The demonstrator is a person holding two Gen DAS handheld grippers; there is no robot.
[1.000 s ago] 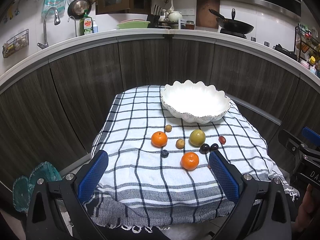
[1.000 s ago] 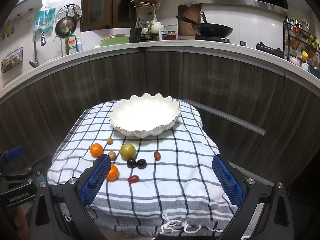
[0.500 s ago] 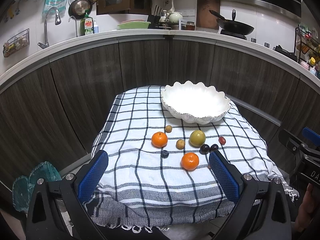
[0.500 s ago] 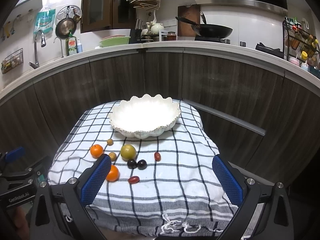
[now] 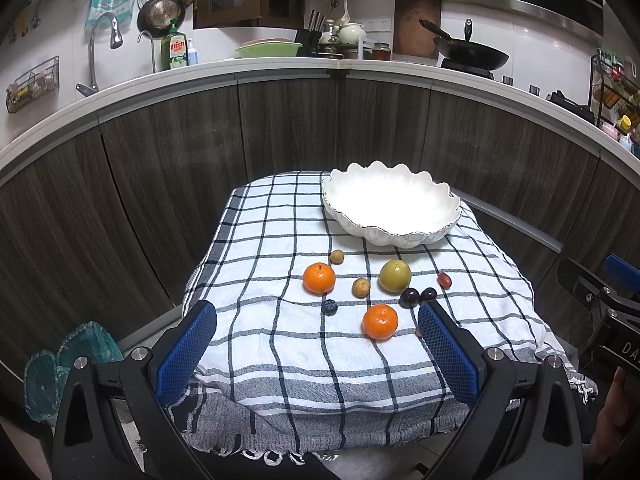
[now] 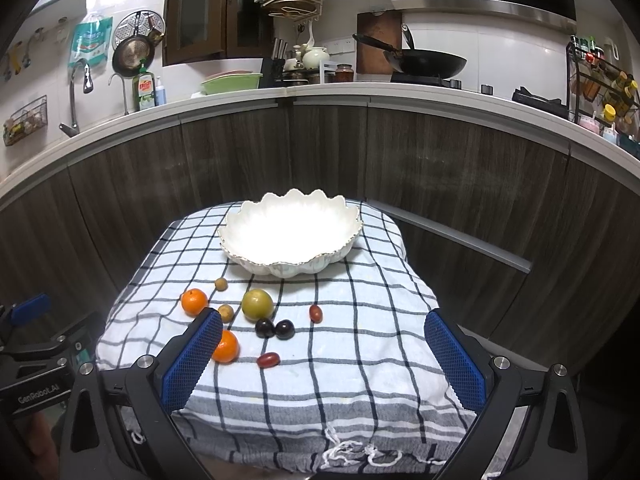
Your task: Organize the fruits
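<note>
fingers (image 5: 188, 350) on the left gripper (image 5: 316, 354) are spread wide with nothing between them, same deal on the right gripper (image 6: 322, 360). all the fruit sits loose on the checked cloth over the table (image 5: 280, 220), bowl (image 5: 390, 208) at the far end is bare. the near orange (image 5: 380, 321) lies ahead of the left fingers, a bit right of centre and down on the cloth. from the right side it's tucked just past the left-hand finger (image 6: 192, 362), so i'd say left is better lined up for it.
</note>
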